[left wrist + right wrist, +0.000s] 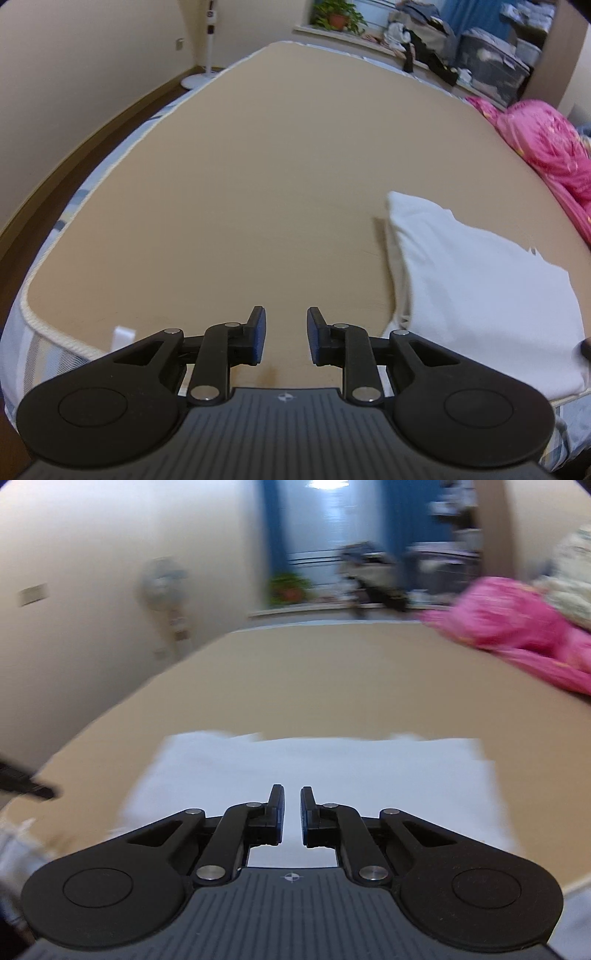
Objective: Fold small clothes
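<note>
A white folded cloth [480, 288] lies on the tan bed sheet [240, 192] at the near right. My left gripper [286, 336] is open and empty over bare sheet, to the left of the cloth. In the right wrist view the same white cloth [314, 764] lies flat right under my right gripper [291, 816], whose jaws stand a small gap apart with nothing between them. That view is blurred by motion. The tip of the left gripper [26, 782] shows at its left edge.
A pink garment pile [546, 151] lies at the bed's right edge, also in the right wrist view [517, 635]. A standing fan [208, 44] is by the left wall. A plant [338, 14] and storage bins [491, 70] stand beyond the bed's far end.
</note>
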### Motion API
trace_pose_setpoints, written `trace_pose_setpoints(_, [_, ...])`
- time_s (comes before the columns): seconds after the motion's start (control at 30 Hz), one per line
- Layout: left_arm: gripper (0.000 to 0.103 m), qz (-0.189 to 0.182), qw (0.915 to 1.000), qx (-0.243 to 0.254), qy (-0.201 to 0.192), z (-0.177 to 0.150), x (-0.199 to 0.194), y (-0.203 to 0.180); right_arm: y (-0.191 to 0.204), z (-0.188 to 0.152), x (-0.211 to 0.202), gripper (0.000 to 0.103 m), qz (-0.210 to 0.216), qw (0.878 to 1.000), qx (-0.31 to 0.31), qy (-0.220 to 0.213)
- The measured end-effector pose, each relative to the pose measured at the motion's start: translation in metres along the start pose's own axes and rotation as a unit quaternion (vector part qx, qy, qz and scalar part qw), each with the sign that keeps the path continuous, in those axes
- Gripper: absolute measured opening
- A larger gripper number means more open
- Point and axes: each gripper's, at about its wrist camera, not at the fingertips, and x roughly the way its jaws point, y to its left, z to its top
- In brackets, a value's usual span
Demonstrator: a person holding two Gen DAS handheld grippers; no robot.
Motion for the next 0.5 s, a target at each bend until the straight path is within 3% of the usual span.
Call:
trace_pose_setpoints(0.1, [0.027, -0.004, 0.9999, -0.016, -0.001, 0.002, 0.0, 0.013, 0.061, -0.01, 0.025, 0.011, 0.046, 0.997, -0.054, 0.02])
trace_pose_setpoints(0.23, [0.028, -0.005, 0.9997, -0.024, -0.001, 0.005, 0.002, 0.028, 0.122, -0.024, 0.061, 0.027, 0.075, 0.989, -0.109, 0.07])
trace_pose_setpoints(0.33, [0.028, -0.008, 0.9995, -0.032, 0.003, 0.005, 0.005, 0.037, 0.144, -0.036, 0.086, 0.037, 0.073, 0.981, -0.143, 0.108])
trace_pose_setpoints(0.5, [0.029, -0.017, 0.999, -0.042, 0.005, 0.009, 0.01, 0.047, 0.165, -0.058, 0.105, 0.046, 0.066, 0.969, -0.193, 0.142])
